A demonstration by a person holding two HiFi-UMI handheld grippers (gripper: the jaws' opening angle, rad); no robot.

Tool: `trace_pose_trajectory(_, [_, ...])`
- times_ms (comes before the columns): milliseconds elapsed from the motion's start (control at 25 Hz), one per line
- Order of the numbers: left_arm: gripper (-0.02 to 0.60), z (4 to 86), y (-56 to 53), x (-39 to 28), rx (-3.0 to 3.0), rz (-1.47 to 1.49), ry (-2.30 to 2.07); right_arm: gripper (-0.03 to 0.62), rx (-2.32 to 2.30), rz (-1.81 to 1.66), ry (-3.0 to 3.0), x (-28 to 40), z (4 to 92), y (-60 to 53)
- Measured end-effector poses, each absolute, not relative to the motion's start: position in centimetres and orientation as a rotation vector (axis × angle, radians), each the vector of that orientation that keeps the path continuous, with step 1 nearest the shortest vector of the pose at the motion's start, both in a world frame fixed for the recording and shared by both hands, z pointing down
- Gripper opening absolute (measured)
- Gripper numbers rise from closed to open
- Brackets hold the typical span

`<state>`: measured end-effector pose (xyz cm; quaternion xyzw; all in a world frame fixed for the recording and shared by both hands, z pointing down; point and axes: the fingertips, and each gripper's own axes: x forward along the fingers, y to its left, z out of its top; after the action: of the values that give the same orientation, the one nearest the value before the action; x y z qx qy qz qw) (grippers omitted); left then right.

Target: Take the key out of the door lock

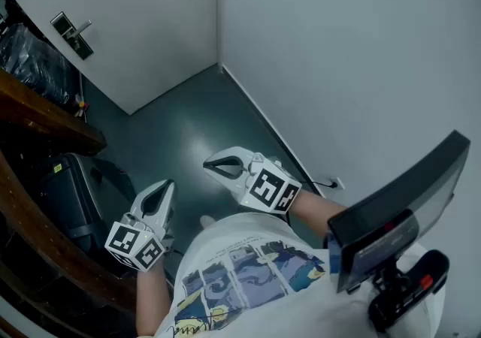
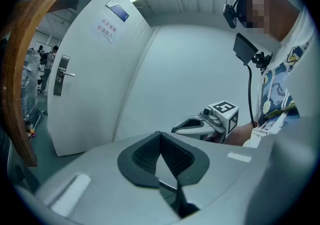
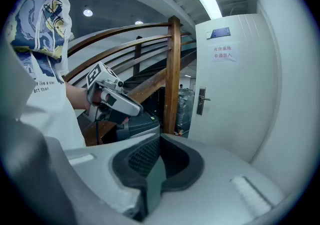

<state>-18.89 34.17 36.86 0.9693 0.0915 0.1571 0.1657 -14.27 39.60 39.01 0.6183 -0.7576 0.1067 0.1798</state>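
Though left tongs (image 1: pixel 164 187) and right tongs (image 1: pixel 209 165) sit closed, empty, the lock (image 1: pixel 73 34) seems unreadable.

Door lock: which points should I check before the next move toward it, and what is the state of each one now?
1. Door lock in view: ok, it is on the white door.
2. Key in the lock: cannot tell, too small to see.
3. Left hand-held gripper empty: ok, jaws together on nothing.
4. Right hand-held gripper empty: ok, jaws together on nothing.
5. Jaws open for gripping: not ok, both are shut.
6. Grippers close to the lock: not ok, both are held far from it.
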Motion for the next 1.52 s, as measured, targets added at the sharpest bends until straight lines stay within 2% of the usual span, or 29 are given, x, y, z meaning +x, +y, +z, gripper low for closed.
trace_pose_trajectory(480, [0.008, 38.0, 33.6, -23.0, 2.742, 0.439, 0.295, 0.004, 1.845, 0.323, -2.120, -16.9, 39.1, 38.8])
trace_pose_trajectory(880, [0.006, 40.4, 29.4, -24.8, 2.734, 0.450, 0.200, 0.034, 1.844, 0.391, -2.120, -17.8, 41.4, 36.3])
trace_pose_trajectory(1520, [0.008, 38.9, 16.9, -11.5, 2.738, 0.399, -0.086, 0.062, 1.628, 0.267, -2.277, -3.7, 41.3, 23.3])
